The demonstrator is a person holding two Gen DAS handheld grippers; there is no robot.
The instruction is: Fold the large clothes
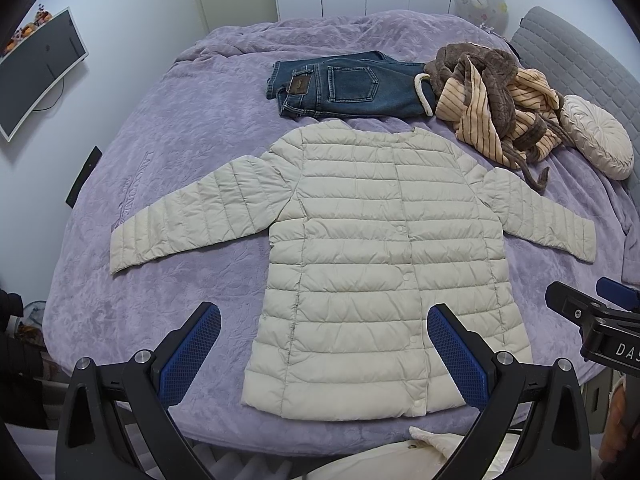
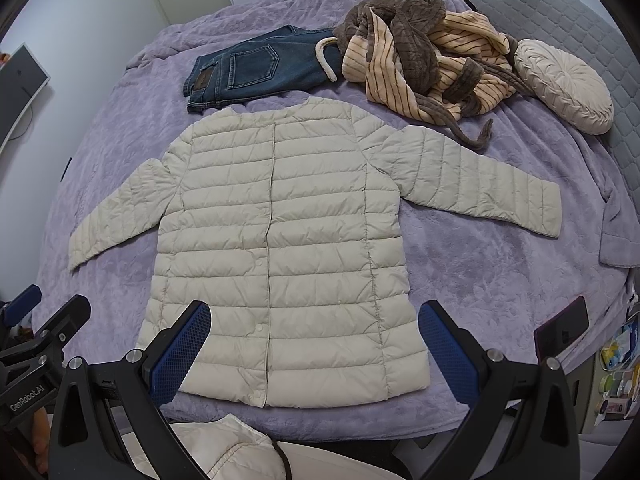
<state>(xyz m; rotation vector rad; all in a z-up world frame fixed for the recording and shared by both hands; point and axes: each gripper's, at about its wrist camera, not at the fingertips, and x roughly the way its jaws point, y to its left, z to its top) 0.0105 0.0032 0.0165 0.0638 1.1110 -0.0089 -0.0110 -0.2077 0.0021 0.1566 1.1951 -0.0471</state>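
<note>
Lavender embossed bedding covered the bed and carried every garment in view; it was soft and plush, not a firm working surface. A white wall, white wardrobe doors and a grey padded headboard bounded the room, with a dark monitor on the wall toward the bed's left edge.

The cream quilted down jacket lay flat and snapped shut near the bed's front edge, hem toward the person, both sleeves spread outward. Beyond its collar lay folded blue jeans, and toward the far right corner a heap of striped and brown fleece robe beside a round pleated cushion. The robe's belt end rested near the jacket's right shoulder, apparently not touching.

The left gripper hovered over the hem with its jaws wide apart and nothing between them. The right gripper stood likewise, jaws spread and empty, above the hem's other half.

Assessed risks: the shell fabric looked slick and puffy, so a shallow pinch would likely slip off or catch only the top layer, leaving the back panel behind. A deep pinch on the plush cover could gather bedding along with the jacket. Trapped air in the quilting would probably make any fold spring open. A sleeve swung inward carelessly could drag the robe belt. No fold had yet been made.
</note>
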